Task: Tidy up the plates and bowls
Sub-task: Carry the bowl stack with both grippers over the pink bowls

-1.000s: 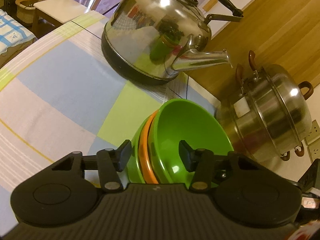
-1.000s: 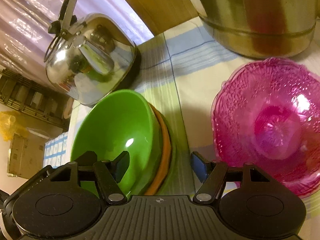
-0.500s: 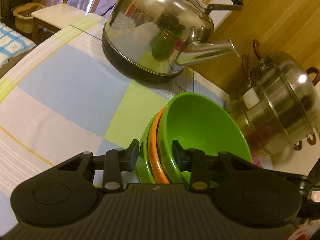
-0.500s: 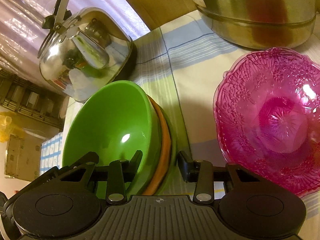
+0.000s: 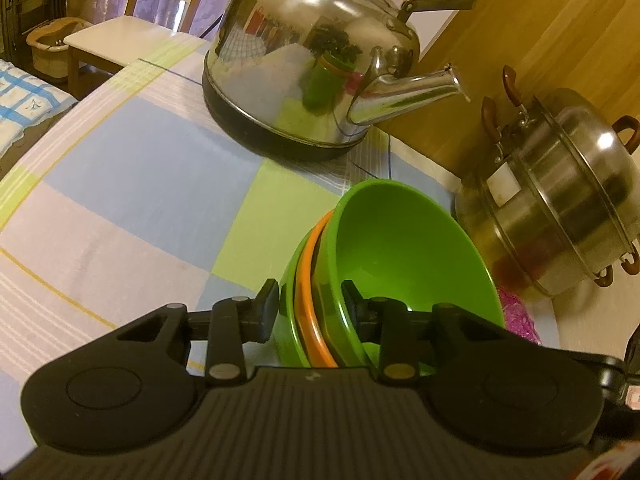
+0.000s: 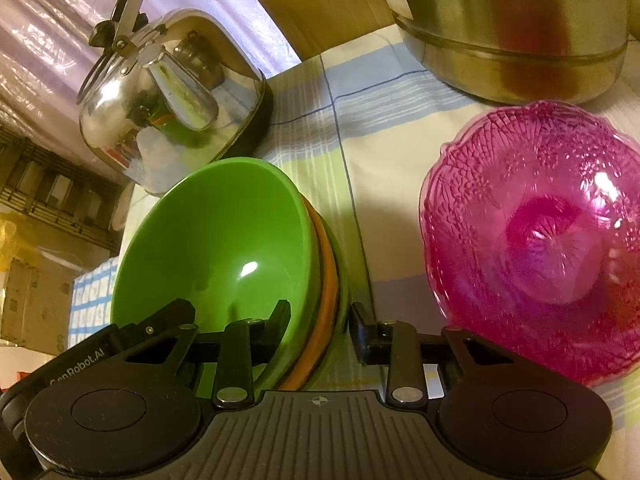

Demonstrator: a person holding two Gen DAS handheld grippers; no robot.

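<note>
Bowls [image 5: 400, 256] nested three deep, green over orange over green, sit on the table [image 5: 140, 200] at six o'clock from the kettle [image 5: 316, 60]. Left claw [image 5: 308, 312] and right claw [image 6: 320, 332], jaws just closing, each pinch the stacked rims, seemingly firmly. Light, stiff, glossy plastic may slip, so hold all the rims together. Pink dish [image 6: 540, 240] lies at three o'clock; it looks brittle.

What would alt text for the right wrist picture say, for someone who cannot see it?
Two black gripper fingers clamp the rims of a nested stack of green and orange plastic bowls on a checked tablecloth. A pink patterned glass bowl sits to the right, with a shiny steel kettle and a large steel pot behind.
</note>
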